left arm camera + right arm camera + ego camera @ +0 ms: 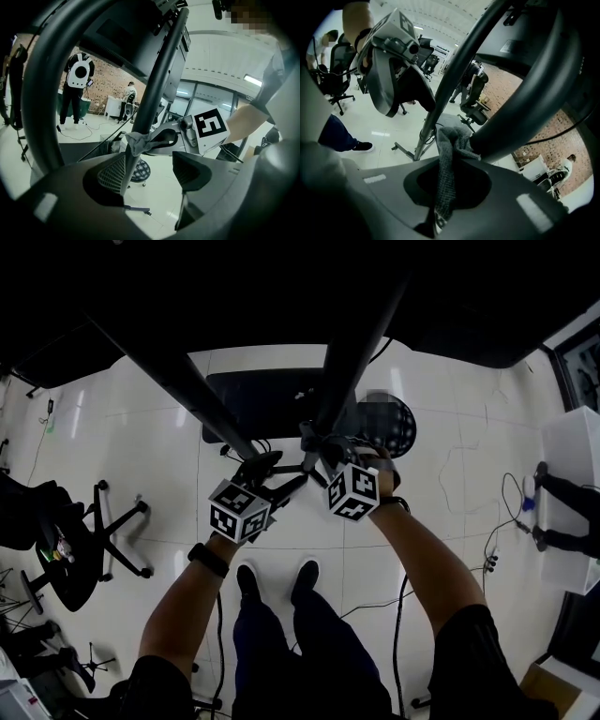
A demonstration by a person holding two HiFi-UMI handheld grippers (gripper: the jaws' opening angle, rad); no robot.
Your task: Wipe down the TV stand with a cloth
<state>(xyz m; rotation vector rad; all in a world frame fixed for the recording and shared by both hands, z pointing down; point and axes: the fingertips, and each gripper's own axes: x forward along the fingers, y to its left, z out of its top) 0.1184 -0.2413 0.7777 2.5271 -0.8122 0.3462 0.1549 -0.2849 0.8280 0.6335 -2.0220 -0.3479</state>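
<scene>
The TV stand's two dark posts point(352, 343) slant up from its black base point(262, 395) on the white floor. My right gripper point(447, 187) is shut on a grey cloth point(447, 159), which is bunched against the thick dark post point(525, 103). In the head view it sits at the right post point(319, 451). My left gripper point(152, 171) stands open; the thin post point(159, 79) runs up just beside its left jaw, with nothing gripped. From there I see the cloth point(136, 143) wrapped on that post ahead. The left gripper point(267, 470) is just left of the right one.
A black office chair point(75, 549) stands at the left, and a round stool point(394, 423) lies behind the stand. Cables point(506, 512) trail toward a white box point(572, 502) at the right. The holder's shoes point(277, 582) are below the grippers. People stand far off point(77, 84).
</scene>
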